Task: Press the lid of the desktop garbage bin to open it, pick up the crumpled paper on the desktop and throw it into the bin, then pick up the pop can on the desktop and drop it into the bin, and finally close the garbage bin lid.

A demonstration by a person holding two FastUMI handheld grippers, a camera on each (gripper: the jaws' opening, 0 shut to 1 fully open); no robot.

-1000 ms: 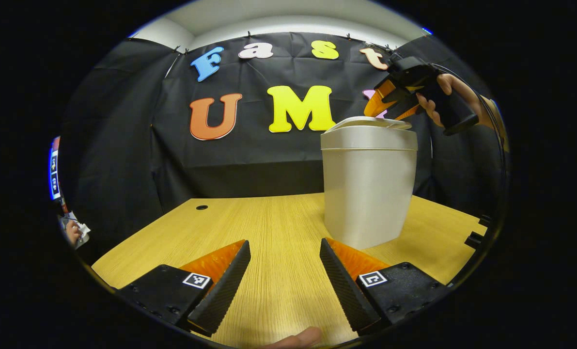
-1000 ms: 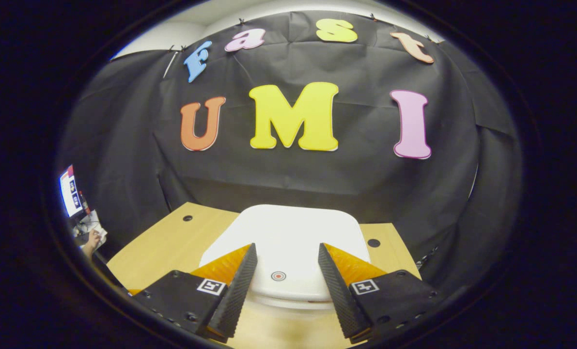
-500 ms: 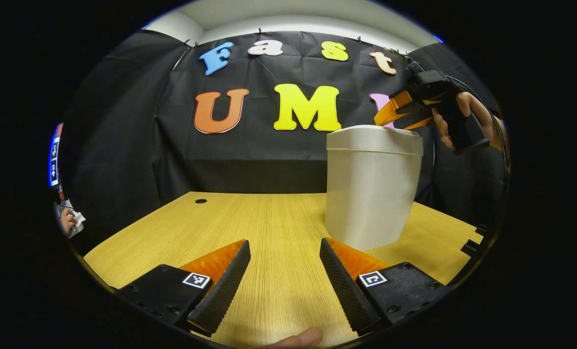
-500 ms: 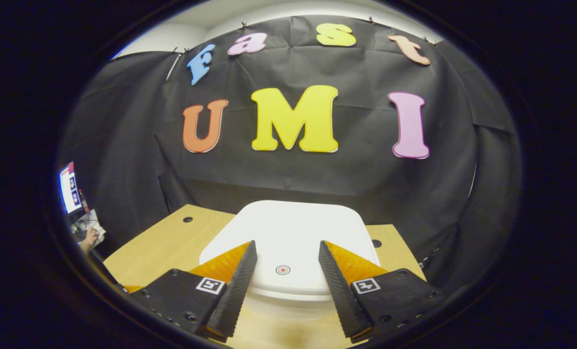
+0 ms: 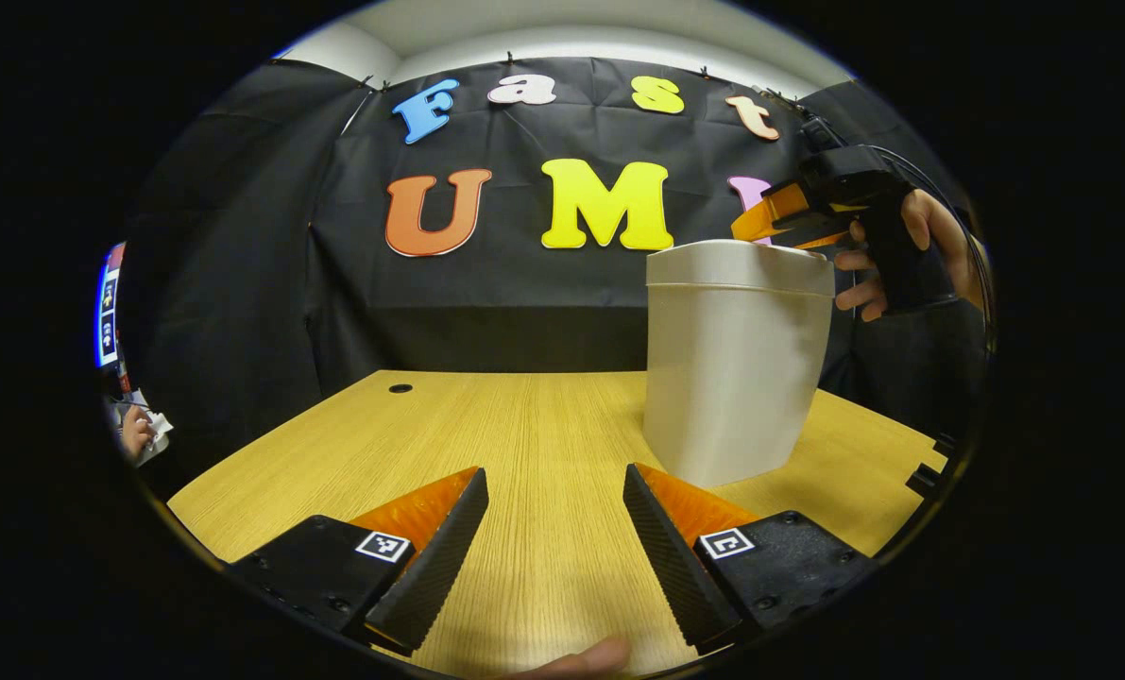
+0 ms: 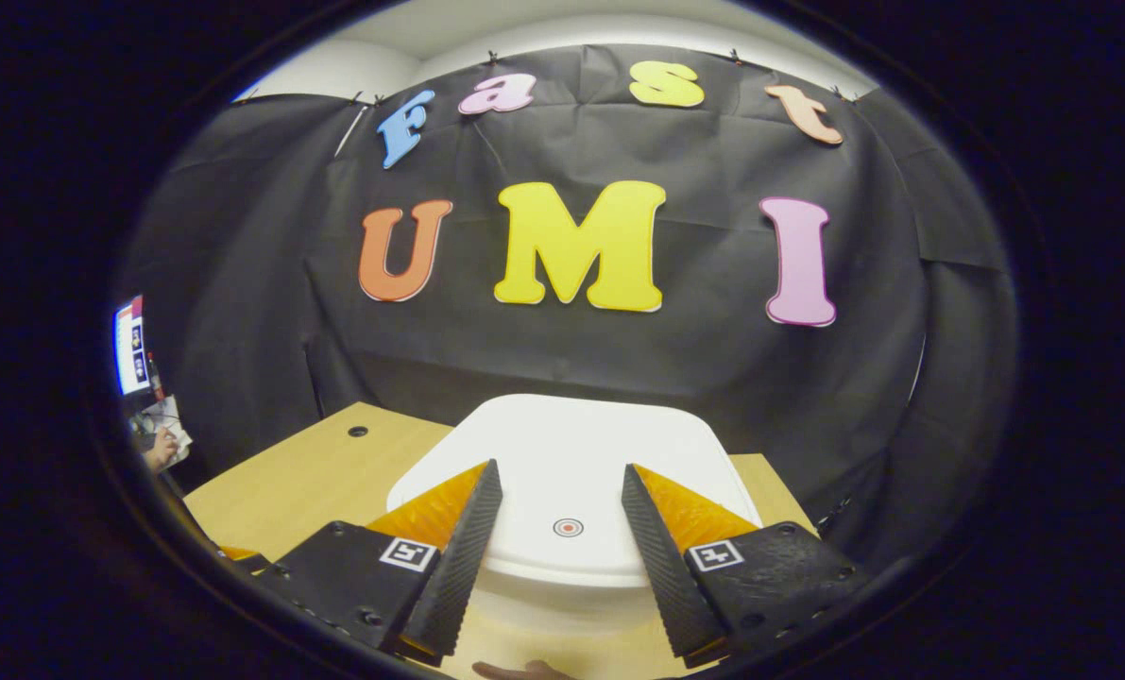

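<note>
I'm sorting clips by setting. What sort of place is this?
Probably a staged recording booth, not a home: black cloth wall behind a wooden desk, a white lidded bin, and a lit screen off to one side.

A light wood-grain desk (image 5: 524, 444) with a small round dark hole (image 5: 400, 388) near its far left edge is seen; a white plastic garbage bin (image 5: 737, 368), lid closed, is stood upright on its right part.
</note>
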